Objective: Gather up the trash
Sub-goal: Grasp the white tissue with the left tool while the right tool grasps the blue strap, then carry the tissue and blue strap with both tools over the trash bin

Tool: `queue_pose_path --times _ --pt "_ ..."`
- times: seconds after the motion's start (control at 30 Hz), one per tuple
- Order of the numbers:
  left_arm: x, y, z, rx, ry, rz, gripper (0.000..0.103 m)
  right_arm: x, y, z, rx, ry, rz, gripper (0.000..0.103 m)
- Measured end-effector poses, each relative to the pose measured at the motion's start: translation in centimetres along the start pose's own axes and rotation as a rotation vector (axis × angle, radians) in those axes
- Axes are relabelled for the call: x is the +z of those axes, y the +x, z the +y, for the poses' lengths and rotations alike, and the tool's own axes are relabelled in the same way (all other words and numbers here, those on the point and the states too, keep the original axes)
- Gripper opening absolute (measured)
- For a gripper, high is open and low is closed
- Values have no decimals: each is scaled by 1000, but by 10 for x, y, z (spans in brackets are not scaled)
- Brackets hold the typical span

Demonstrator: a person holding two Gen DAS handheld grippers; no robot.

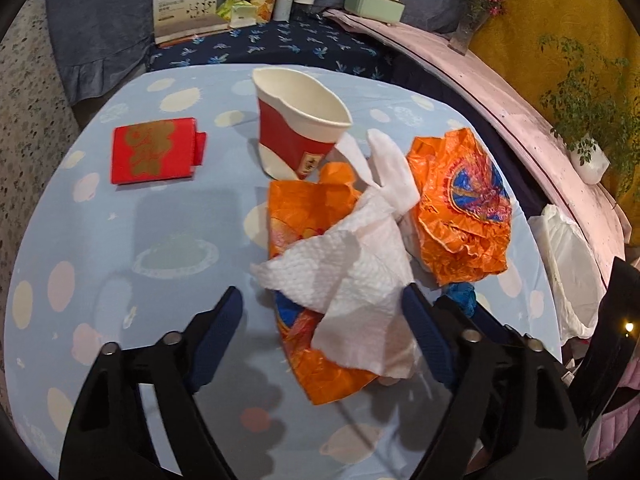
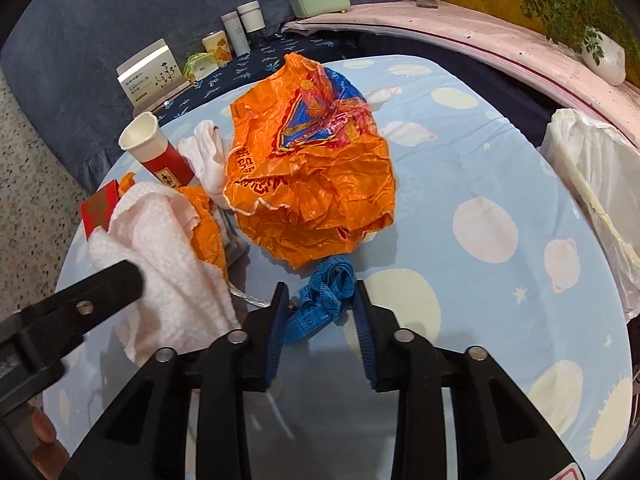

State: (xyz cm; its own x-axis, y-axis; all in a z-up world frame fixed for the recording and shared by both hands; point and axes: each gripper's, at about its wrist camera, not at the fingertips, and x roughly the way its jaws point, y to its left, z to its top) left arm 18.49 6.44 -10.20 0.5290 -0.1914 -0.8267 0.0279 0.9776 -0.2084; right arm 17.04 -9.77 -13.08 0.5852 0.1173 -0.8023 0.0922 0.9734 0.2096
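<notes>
Gathering stage: both hands are working over the litter on the blue spotted tablecloth (image 2: 500, 168), and I judge the pick-up is only beginning, since nothing is lifted yet.
Left gripper (image 1: 322, 312): its jaws are standing wide apart, straddling the white paper towel (image 1: 352, 276), which is lying crumpled over a torn orange wrapper (image 1: 320, 364); the right pad seems to be brushing the towel's edge, though I cannot tell for sure.
Right gripper (image 2: 322, 304): its jaws are partly spread, with the blue measuring tape (image 2: 324, 300) sitting bunched between the fingertips, not yet pinched.
Other trash: a big orange plastic bag (image 2: 312, 176) is lying just beyond the tape, a red and white paper cup (image 1: 298, 128) is standing dented behind the towel, and a red packet (image 1: 154, 150) is lying well apart to the left.
Destination: a bin lined with a white bag (image 2: 592, 184) is waiting at the table's right edge.
Next move, as I judge it: each gripper is needing to close on what lies between its pads, then carry it rightward to the bin.
Caution: the towel is looking soft and loose, so a deep bite is likely wanted.
</notes>
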Motion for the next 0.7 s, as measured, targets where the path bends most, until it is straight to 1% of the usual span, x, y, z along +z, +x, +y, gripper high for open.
queue_pose_path --times 0.03,0.07,0.1,0.13,0.2,0.27,0.3,0.4,0.57,0.7 --pt "0 2 -1 -7 2 7 63 -1 -1 0 -1 -3 -3 22" --pt "0 4 -3 -16 4 13 59 -1 -2 0 2 -5 -3 19" --pt "0 4 -5 -24 7 15 51 -1 -3 0 5 -5 -4 18" --pt "0 4 -7 -33 13 15 47 -2 -5 0 10 -3 -5 17" --pt "-2 3 -11 -49 30 17 28 -2 -8 -1 15 2 -9 17" --pt "-4 -1 -15 -49 44 9 24 -4 -14 -4 21 10 -14 16" --pt "-4 -4 -17 -49 52 2 18 -4 -17 -5 22 13 -17 16" --pt "-7 -11 -22 -54 60 -8 12 -6 -28 -8 25 21 -36 16" --pt "-9 -27 -33 -73 72 -27 9 -6 -50 -15 33 30 -69 16" --pt "-12 -43 -48 -82 98 -51 9 -7 -69 -22 40 39 -102 16"
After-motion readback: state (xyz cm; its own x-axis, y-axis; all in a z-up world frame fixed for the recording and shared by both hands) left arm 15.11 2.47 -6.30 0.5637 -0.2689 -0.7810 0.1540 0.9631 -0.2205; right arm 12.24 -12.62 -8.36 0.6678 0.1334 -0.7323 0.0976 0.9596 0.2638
